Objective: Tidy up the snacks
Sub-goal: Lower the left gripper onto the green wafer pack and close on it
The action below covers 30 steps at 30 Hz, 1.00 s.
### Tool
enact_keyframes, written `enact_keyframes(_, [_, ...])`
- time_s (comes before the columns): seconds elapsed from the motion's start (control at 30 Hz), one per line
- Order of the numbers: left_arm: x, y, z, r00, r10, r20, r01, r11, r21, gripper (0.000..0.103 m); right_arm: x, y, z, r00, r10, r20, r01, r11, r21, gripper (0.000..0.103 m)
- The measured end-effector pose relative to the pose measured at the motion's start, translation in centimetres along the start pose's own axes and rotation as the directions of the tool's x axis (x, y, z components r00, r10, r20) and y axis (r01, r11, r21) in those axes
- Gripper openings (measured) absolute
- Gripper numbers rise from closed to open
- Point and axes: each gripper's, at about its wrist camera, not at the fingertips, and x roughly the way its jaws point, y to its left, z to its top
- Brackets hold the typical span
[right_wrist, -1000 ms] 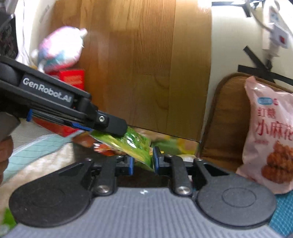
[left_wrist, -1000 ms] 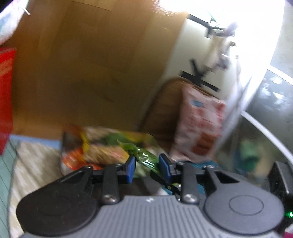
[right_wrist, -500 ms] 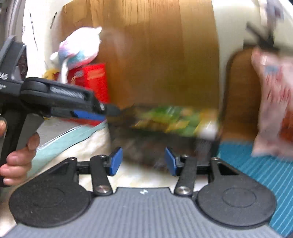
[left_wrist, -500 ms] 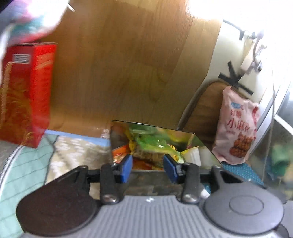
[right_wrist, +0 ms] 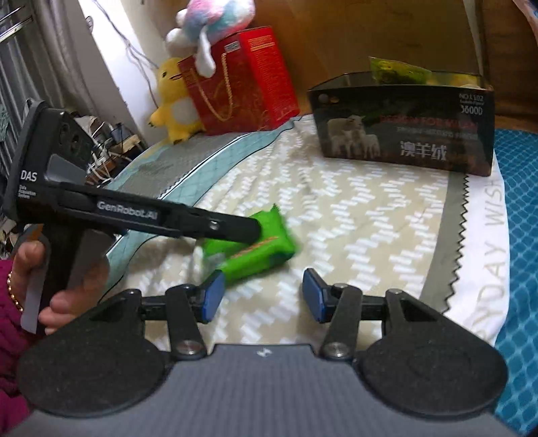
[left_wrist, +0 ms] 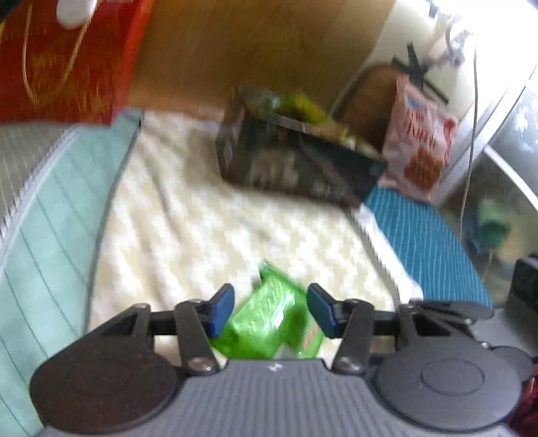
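A green snack packet (left_wrist: 265, 319) lies on the cream blanket, between the open jaws of my left gripper (left_wrist: 270, 311). In the right wrist view the same packet (right_wrist: 259, 250) lies just ahead of my right gripper (right_wrist: 260, 295), which is open and empty; the left gripper's black arm reaches over the packet from the left. A dark cardboard box (right_wrist: 403, 131) with lambs printed on it stands at the back and holds several snack packets (right_wrist: 396, 70). It shows blurred in the left wrist view (left_wrist: 289, 161). A pink snack bag (left_wrist: 420, 144) leans behind it at the right.
A red gift bag (right_wrist: 242, 77) stands at the back left with plush toys (right_wrist: 175, 101) on and beside it. A wooden headboard (right_wrist: 370, 30) runs behind. A blue striped mat (left_wrist: 423, 245) lies to the right, a teal quilt (left_wrist: 53, 235) to the left.
Both grippers pulled back from the box and opened wide. A green packet went into the box. The left gripper now hovers low over another green packet on the blanket.
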Motion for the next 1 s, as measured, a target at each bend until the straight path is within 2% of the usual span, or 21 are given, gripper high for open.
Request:
enact_keyframes(0.07, [-0.2, -0.5, -1.0, 1.0, -0.023, 0.005, 0.023, 1.0, -0.01, 0.048, -0.4, 0.8, -0.4, 0.999, -0.029, 0.014, 0.029, 0.998, -0.047, 0.054])
enact_keyframes(0.2, [-0.1, -1.8, -1.9, 0.994, -0.109, -0.031, 0.107, 0.993, -0.043, 0.048, -0.4, 1.8, -1.5, 0.992, -0.11, 0.056, 0.117, 0.98, -0.163, 0.055])
enact_keyframes(0.3, [0.1, -3.4, -2.6, 0.998, -0.061, -0.009, 0.061, 0.998, 0.022, 0.048, -0.3, 2.5, -2.9, 0.983, -0.15, 0.104, 0.172, 0.954, -0.247, 0.055])
enact_keyframes(0.37, [0.2, -3.8, -2.9, 0.999, -0.049, 0.01, 0.048, 0.998, 0.032, 0.048, -0.1, 3.0, -3.0, 0.979, -0.169, 0.114, 0.195, 0.939, -0.282, 0.055])
enact_keyframes(0.57, [0.4, -4.3, -3.3, 0.998, -0.029, 0.049, 0.026, 0.998, 0.062, 0.048, 0.2, 1.9, -2.5, 0.981, -0.156, 0.114, 0.179, 0.957, -0.229, 0.053])
enact_keyframes(0.7, [0.4, -4.4, -3.6, 0.997, -0.027, 0.066, 0.022, 0.997, 0.073, 0.048, 0.1, 2.2, -2.7, 0.976, -0.178, 0.126, 0.203, 0.953, -0.225, 0.043])
enact_keyframes(0.77, [0.4, -4.5, -3.5, 0.998, -0.03, 0.063, 0.026, 0.997, 0.069, 0.047, 0.0, 2.3, -2.7, 0.972, -0.19, 0.135, 0.217, 0.95, -0.223, 0.042])
enact_keyframes(1.0, [0.4, -5.2, -2.0, 0.997, -0.057, 0.044, 0.054, 0.996, 0.07, 0.047, -1.6, 1.6, -1.9, 0.954, -0.203, 0.223, 0.242, 0.956, -0.166, 0.041])
